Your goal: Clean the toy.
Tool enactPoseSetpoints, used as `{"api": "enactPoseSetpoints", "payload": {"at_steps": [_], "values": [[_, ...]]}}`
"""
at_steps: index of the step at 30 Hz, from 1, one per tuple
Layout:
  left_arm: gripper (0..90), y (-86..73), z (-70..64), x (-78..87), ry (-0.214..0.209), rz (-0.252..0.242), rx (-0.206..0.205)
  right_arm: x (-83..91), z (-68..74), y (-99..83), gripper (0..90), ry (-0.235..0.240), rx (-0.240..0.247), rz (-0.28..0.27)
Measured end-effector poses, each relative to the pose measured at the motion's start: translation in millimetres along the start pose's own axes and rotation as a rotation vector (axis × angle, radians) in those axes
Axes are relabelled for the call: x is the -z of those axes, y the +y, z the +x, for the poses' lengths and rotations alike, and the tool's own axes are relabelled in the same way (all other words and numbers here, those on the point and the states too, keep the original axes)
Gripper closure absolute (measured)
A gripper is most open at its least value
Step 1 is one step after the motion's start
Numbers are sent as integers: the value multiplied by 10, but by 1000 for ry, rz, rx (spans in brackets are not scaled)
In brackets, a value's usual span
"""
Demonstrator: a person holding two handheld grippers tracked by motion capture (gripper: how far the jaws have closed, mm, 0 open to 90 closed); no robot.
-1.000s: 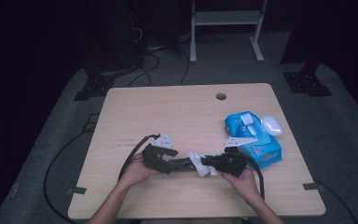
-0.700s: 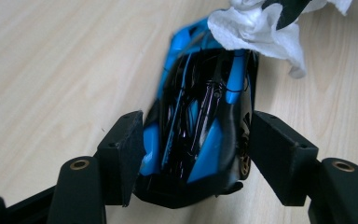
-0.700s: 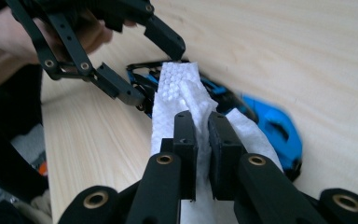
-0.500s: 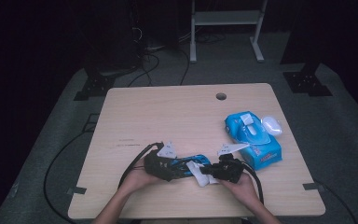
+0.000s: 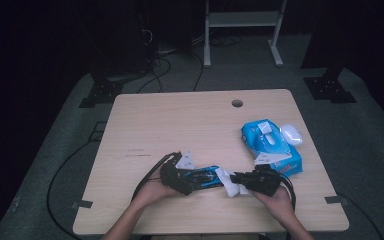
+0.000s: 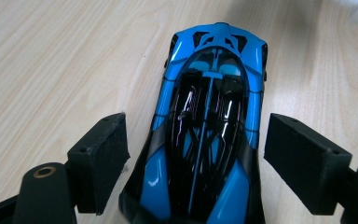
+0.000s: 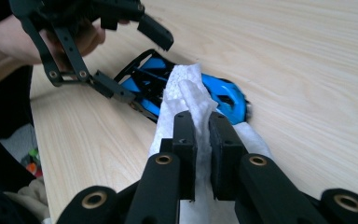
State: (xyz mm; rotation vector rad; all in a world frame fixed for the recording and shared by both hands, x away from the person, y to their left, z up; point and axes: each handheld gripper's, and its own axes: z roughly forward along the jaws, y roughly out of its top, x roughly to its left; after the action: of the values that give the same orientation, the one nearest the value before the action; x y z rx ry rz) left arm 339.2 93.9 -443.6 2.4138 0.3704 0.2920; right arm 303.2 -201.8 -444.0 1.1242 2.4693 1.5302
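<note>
A shiny blue and black toy car [image 6: 209, 135] is being kept low on the wooden table [image 5: 180, 120], near the front edge. It is being flanked by the wide-open jaws of the left gripper [image 6: 200, 158], which are not touching it. A soft white wipe [image 7: 191, 98] is being pinched tight by the right gripper [image 7: 203, 135] and pressed against the car's end. Farther back on the right, a blue wipe pack [image 5: 272, 145] is lying with its lid up, and a small white thing [image 5: 292, 134] is sitting just beside it.
</note>
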Motion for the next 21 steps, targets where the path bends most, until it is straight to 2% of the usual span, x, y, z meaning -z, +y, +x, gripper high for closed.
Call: {"api": "enactPoseSetpoints", "payload": {"at_steps": [4, 7, 21], "values": [[192, 39, -24, -73, -5, 22, -21, 105, -77, -41, 815, 2, -33, -44], [187, 65, -44, -129, -7, 34, -28, 131, -93, -35, 815, 1, -34, -56], [188, 120, -47, -315, -30, 72, -51, 49, -92, -34, 814, 9, -23, -28]]}}
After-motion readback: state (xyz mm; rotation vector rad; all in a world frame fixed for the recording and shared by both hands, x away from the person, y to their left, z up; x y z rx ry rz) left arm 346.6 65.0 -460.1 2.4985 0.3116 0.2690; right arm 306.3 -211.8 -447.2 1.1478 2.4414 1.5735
